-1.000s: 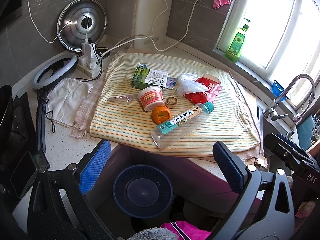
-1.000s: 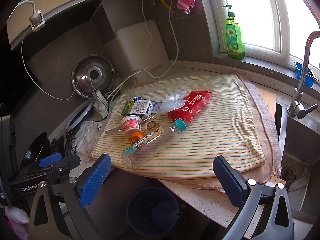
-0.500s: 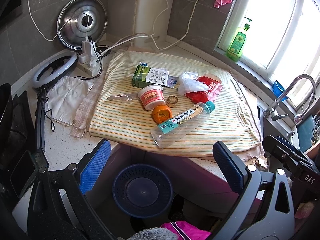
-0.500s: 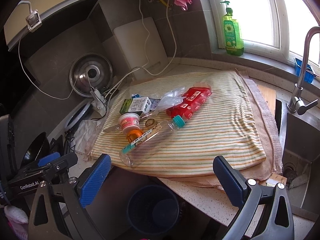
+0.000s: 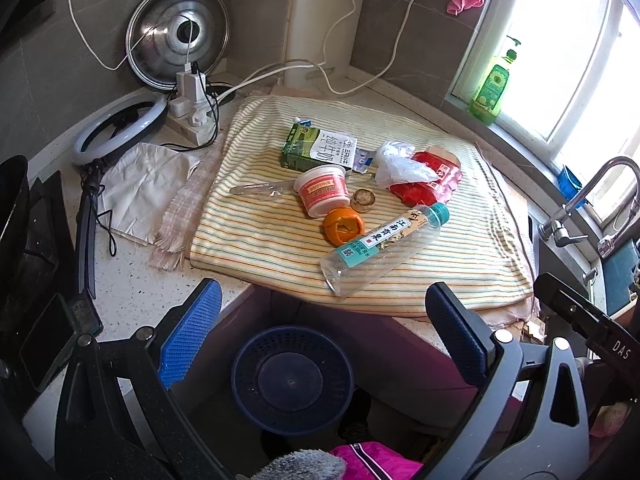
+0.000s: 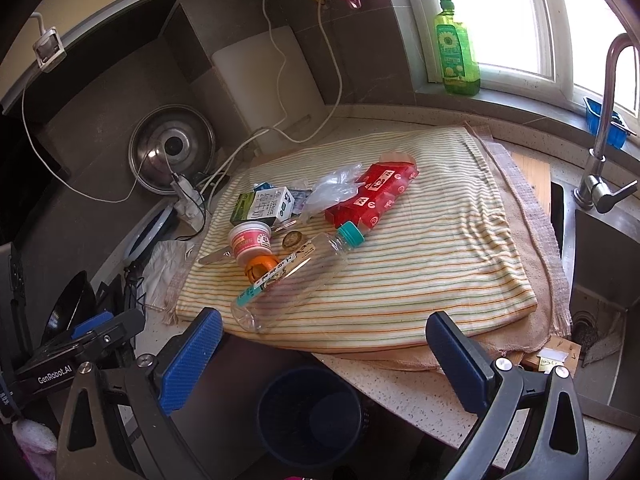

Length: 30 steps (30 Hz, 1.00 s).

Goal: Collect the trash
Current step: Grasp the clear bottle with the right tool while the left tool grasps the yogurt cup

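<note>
Both tongs wide, empty, above the bin (image 5: pixel 292 380).
Only the right view shows the sink (image 6: pixel 600 256); the bottle (image 5: pixel 382 250) lies cap toward the window.

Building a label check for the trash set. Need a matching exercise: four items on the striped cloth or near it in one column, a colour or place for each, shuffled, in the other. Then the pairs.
Items
1. plastic bottle
2. milk carton
3. snack wrapper
4. bin

Descriptions
A. dark blue, on the floor below the counter edge
B. red, partly under a clear plastic bag
C. clear with a teal cap, lying on its side
D. green and white, at the far side of the pile

Pairs: 1-C, 2-D, 3-B, 4-A
</note>
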Available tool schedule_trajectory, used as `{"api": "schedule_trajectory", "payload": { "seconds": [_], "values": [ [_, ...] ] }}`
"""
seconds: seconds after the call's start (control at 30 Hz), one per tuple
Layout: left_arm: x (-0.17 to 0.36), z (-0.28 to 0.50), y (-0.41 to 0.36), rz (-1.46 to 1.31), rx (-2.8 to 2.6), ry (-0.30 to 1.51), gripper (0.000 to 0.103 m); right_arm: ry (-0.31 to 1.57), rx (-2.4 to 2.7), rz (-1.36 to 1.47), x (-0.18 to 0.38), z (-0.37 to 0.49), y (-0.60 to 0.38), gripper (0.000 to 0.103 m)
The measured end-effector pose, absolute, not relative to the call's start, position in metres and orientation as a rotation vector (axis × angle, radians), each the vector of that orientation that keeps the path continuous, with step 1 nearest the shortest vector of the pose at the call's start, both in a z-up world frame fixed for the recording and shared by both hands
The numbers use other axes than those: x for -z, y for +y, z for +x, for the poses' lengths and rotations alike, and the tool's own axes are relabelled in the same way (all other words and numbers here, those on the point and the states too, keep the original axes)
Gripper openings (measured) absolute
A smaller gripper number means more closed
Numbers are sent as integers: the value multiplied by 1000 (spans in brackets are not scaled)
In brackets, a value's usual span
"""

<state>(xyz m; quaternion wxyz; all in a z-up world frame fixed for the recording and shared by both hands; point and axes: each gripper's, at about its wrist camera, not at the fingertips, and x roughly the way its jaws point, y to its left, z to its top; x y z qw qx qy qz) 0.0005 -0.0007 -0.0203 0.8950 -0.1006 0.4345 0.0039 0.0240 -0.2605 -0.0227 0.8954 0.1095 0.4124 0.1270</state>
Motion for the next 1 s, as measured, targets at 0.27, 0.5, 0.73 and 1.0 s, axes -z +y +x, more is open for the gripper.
{"api": "schedule_trajectory", "payload": {
  "seconds": [0.27,0.5,0.73,1.0],
  "values": [
    [36,13,25,-269,-41,943,103,938,-317,294,50,46,-260,102],
    [50,36,41,-348,-32,986,102,1014,-375,341,75,79,-249,96],
    [56,70,46,-391,-6,1004,102,1093,-414,400,99,111,-236,90],
    [74,116,43,-399,1,1051,99,1163,-449,512,124,140,-228,86]
  ]
}}
